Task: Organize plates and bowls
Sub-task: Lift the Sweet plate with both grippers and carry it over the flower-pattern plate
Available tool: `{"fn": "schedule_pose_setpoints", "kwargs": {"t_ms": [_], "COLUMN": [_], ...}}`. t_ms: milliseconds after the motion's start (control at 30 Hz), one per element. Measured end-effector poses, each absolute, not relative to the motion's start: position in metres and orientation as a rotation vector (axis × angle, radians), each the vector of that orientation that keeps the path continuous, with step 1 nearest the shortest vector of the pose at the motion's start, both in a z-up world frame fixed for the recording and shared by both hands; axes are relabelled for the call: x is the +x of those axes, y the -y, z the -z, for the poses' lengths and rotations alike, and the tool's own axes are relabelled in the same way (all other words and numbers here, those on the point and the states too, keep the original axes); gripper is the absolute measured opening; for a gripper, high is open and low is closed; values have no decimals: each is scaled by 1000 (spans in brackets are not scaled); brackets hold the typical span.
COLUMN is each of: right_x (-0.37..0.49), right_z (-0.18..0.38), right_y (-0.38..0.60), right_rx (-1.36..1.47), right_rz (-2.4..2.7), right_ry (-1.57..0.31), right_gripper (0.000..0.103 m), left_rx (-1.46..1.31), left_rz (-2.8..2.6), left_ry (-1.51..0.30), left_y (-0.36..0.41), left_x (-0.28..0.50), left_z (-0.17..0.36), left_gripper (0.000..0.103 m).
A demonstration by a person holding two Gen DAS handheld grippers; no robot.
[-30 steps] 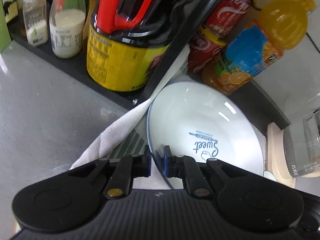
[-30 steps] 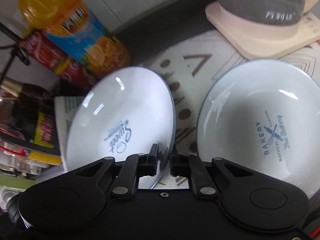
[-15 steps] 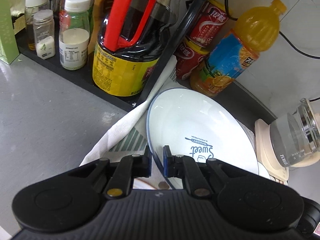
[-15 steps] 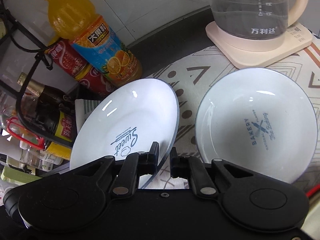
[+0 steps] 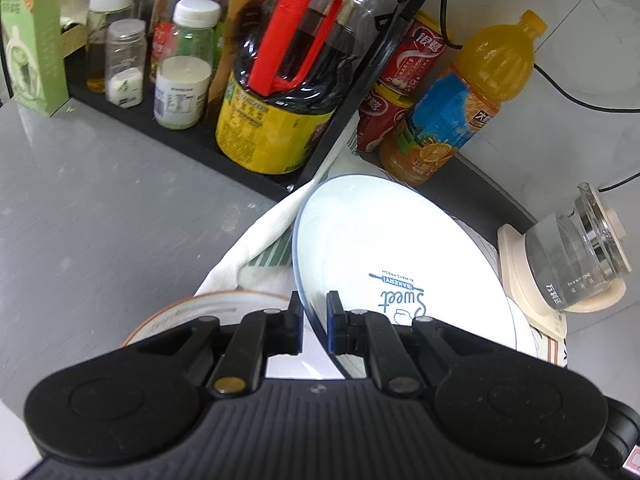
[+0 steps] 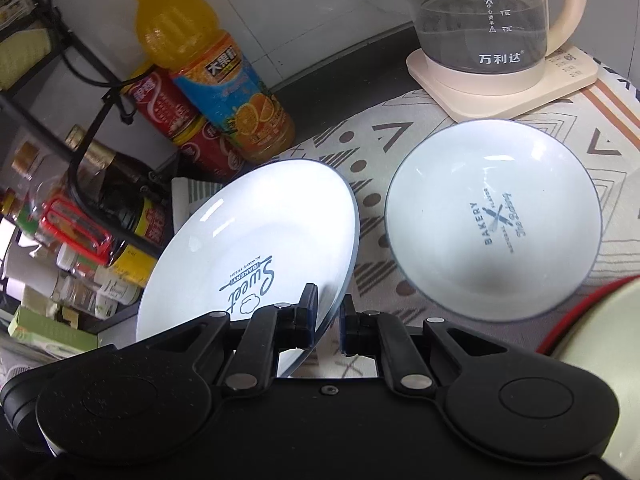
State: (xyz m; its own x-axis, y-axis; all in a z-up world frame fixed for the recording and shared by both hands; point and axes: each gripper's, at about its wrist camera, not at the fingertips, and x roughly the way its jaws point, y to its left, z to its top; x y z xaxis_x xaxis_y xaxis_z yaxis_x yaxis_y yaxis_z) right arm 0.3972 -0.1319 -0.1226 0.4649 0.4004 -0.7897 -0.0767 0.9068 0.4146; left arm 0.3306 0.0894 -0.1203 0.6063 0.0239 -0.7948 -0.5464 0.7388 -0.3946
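The "Sweet" plate (image 6: 256,236) hangs tilted above the patterned cloth (image 6: 372,152), its rim clamped on one side in the jaws of the left gripper (image 5: 311,322) and on the other in those of the right gripper (image 6: 327,316). Just right of it, apart, the "Bakery" bowl (image 6: 492,220) sits upright on the cloth. An orange-rimmed bowl (image 5: 208,312) lies under the left gripper. Leftward, grey bench (image 5: 100,208) spreads open. Behind, a rack post (image 5: 360,76), soy-sauce jug (image 5: 280,92), cans (image 6: 176,120) and juice bottle (image 6: 212,68) crowd the wall; the glass kettle (image 6: 480,16) stands at the far right.
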Motion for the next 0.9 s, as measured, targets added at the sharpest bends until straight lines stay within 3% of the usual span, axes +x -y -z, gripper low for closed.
{"fn": "schedule_pose_setpoints", "kwargs": {"t_ms": [900], "right_x": [299], "right_z": [111], "right_y": [138], "right_rx": [276], "right_rz": [-332], "right_ry": [-1023], "right_gripper": [10], "left_rx": [-694], "left_rz": [-341], "left_ry": [-867], "left_y": [-90], "left_x": [225], "left_z": [122], "left_gripper": [9]}}
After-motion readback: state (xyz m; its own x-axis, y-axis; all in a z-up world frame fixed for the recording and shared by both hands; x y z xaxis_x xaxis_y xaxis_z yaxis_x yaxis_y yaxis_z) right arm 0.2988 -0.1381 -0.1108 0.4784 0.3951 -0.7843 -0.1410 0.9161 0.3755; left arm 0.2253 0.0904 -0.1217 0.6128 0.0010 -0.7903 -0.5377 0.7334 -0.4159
